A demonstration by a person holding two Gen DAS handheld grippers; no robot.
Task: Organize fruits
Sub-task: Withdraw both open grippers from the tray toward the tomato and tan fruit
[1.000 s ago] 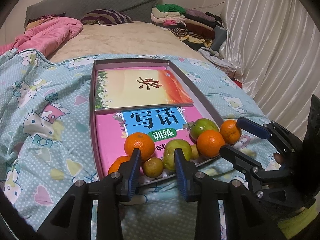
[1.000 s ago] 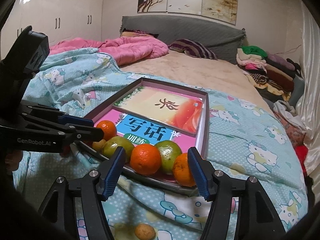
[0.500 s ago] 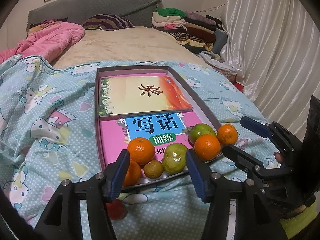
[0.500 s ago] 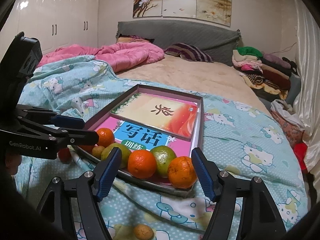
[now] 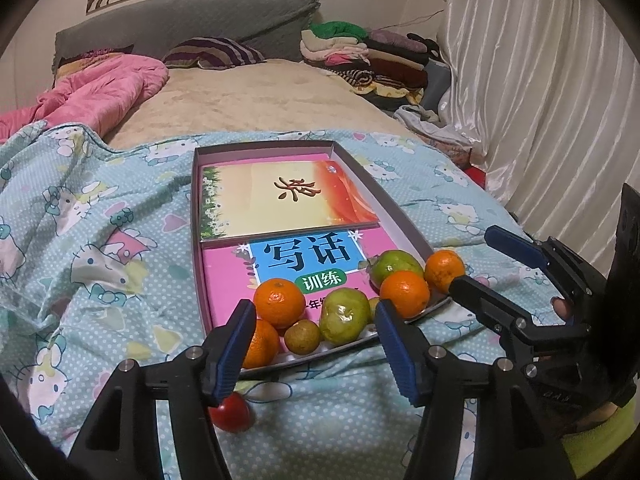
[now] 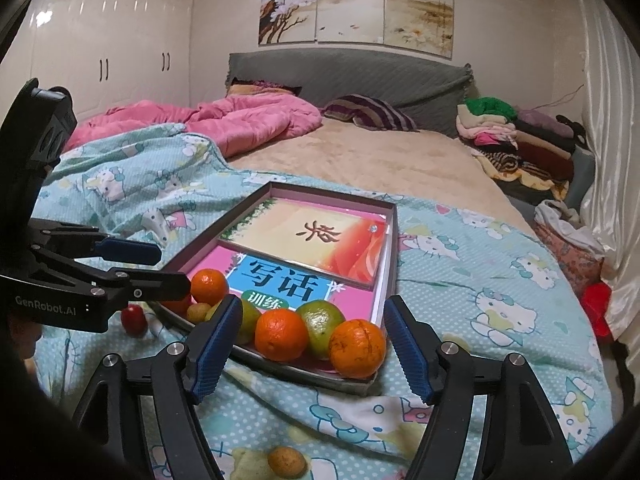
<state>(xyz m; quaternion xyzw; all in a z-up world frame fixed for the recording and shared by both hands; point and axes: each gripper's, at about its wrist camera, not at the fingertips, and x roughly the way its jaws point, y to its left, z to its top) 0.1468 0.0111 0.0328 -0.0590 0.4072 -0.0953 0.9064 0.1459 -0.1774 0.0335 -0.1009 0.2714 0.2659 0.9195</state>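
A shallow box tray [image 5: 404, 222] [image 6: 394, 240] lies on the bedspread with books in it. Several oranges [image 5: 279, 297] [image 6: 281, 334], green citrus fruits [image 5: 346, 315] [image 6: 322, 322] and a small yellow-brown fruit [image 5: 302, 335] sit along its near end. A small red fruit [image 5: 231, 413] [image 6: 134, 319] lies on the bedspread just outside the tray. A small brown fruit [image 6: 285, 461] lies nearer, in the right wrist view. My left gripper [image 5: 312, 344] [image 6: 160, 268] is open and empty before the tray. My right gripper [image 6: 312, 350] [image 5: 476, 256] is open and empty at the tray's right end.
Two books [image 5: 288, 196] fill the tray. A pink quilt [image 6: 224, 120] and striped pillow [image 6: 368, 110] lie at the head of the bed. Folded clothes [image 5: 360, 52] are stacked at the far right beside white curtains [image 5: 540, 80].
My left gripper has opened wider and drawn back from the fruit. The small red fruit now shows on the bedspread below it. My right gripper has pulled back a little too.
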